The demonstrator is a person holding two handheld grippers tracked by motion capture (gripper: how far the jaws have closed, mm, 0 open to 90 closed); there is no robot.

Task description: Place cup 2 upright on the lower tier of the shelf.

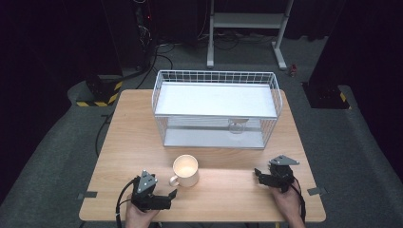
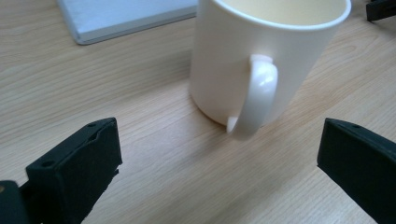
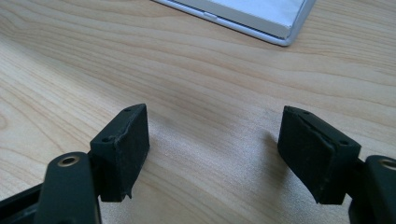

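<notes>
Left gripper (image 1: 172, 194) spread wide, squared to mug (image 1: 186, 171) handle (image 2: 254, 95) just ahead; right gripper (image 1: 259, 174) spread, idle alongside.

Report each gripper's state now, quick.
Left gripper: open, empty, jaws facing the mug handle.
Right gripper: open, empty, over bare table.

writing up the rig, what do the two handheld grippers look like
Both are black. The left gripper and right gripper each carry a grey three-cornered plate on top, end in blocky black jaws with small screw holes, and trail a black cable. No sleeves are visible at the wrists.
</notes>
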